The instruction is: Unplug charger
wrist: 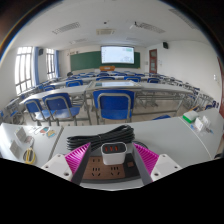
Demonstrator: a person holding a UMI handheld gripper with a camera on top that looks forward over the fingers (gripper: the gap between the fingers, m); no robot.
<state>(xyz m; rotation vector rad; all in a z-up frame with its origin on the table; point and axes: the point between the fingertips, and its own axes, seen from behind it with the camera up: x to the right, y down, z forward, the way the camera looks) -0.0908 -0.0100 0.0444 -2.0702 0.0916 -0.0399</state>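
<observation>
A white charger (113, 151) with a dark front face stands plugged into a brown power strip (105, 173) on a white desk (170, 135). A bundle of black cable (98, 136) lies just behind the charger. My gripper (112, 162) is open. Its magenta pads (78, 158) stand to the left and right of the charger with a gap on each side, and the power strip lies between the fingers.
Small items lie on the desk to the left (27, 140) and a white object at the right (203, 124). Beyond are rows of desks with blue chairs (116, 103), a green board and a lit screen (117, 55) on the far wall.
</observation>
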